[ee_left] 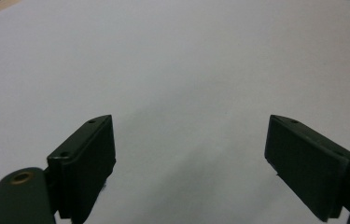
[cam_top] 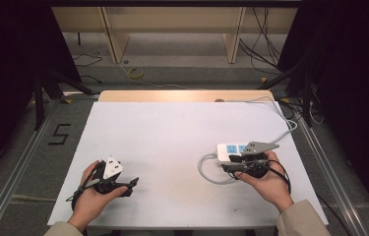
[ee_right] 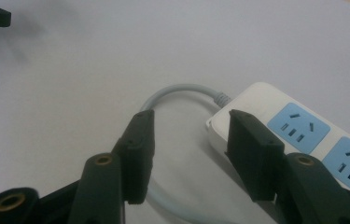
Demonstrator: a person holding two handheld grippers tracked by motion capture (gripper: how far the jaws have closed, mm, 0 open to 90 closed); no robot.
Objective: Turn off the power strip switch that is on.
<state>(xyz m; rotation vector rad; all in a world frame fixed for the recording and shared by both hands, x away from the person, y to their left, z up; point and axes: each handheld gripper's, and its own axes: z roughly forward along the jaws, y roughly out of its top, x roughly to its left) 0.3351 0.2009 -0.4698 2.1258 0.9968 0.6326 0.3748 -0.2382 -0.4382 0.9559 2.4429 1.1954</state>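
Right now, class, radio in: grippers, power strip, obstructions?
Left gripper open over bare table. Right gripper open at power strip end, beside its cable.

The one thing readable here is a black numeral "5" (cam_top: 60,133) marked on the grey floor (cam_top: 24,162), just off the left edge of the counter (cam_top: 172,132). Nothing legible shows on the power strip (cam_top: 231,150) lying on that counter.

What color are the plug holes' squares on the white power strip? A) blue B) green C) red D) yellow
A: the power strip by the right tongs has light blue socket panels on its white body, seen in the right gripper view and the high view.
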